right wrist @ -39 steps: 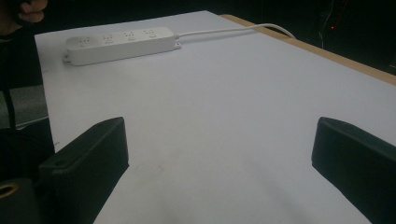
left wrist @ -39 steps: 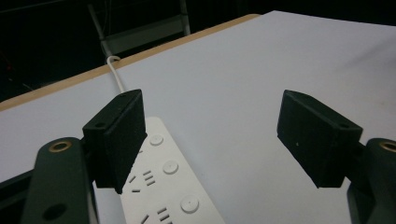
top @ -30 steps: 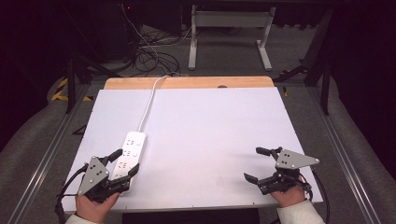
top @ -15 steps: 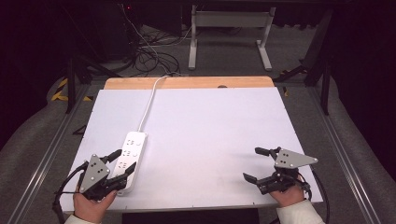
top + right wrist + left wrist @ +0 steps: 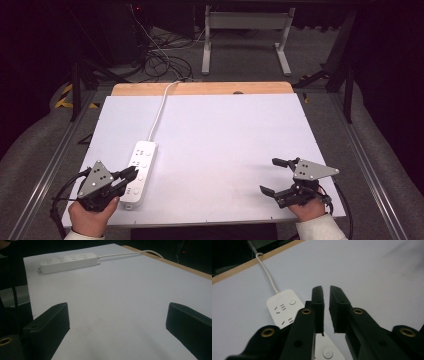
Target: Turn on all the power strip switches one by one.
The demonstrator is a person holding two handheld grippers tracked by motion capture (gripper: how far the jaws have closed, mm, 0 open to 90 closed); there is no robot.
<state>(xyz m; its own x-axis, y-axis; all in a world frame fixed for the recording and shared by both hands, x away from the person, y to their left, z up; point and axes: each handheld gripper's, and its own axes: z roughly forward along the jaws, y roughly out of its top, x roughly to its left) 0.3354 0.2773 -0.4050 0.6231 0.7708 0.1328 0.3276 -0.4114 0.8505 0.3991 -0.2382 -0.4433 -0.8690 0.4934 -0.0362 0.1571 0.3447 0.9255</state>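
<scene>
Power strip (image 5: 139,172): lies flat on the table (image 5: 225,140), directly beneath your left gripper (image 5: 131,173), whose jaws have just closed to a narrow slit, apparently empty. Right gripper (image 5: 274,176): wide, idle, well apart. Strip not yet gripped; handling remains.

The left gripper (image 5: 131,173) now has its jaws drawn nearly together above the white power strip (image 5: 139,170), nothing caught between them, where a second ago they stood wide apart; they have just been closing.
</scene>
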